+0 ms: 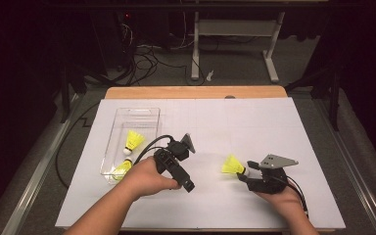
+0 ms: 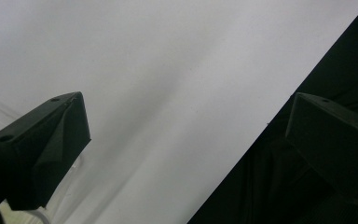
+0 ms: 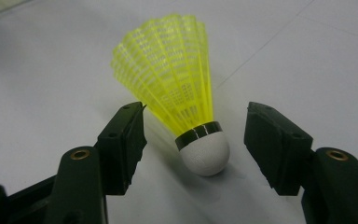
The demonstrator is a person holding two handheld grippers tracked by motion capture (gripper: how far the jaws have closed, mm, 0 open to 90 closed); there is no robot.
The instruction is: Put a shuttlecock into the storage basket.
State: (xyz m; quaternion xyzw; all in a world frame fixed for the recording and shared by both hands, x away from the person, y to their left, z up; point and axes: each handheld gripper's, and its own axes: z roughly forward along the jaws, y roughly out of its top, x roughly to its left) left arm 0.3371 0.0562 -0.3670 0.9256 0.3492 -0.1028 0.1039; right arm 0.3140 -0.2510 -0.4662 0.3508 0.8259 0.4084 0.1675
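A yellow shuttlecock [image 1: 234, 166] with a white cork lies on the white table sheet [image 1: 254, 122] at the front right. My right gripper [image 1: 247, 171] is low on the sheet beside it. In the right gripper view the shuttlecock [image 3: 177, 74] points its cork toward the camera, and my right gripper [image 3: 196, 119] has one jaw on each side of the cork with a gap on both sides, so the pads do not touch it. My left gripper [image 1: 182, 147], held in the left hand near the middle of the table, is open. In its own view my left gripper [image 2: 186, 126] has nothing between its jaws.
A clear plastic container [image 1: 132, 113] stands at the left of the sheet with two more yellow shuttlecocks [image 1: 134, 141] [image 1: 122, 169] inside. Cables and table legs lie on the floor beyond the far wooden edge [image 1: 196, 92].
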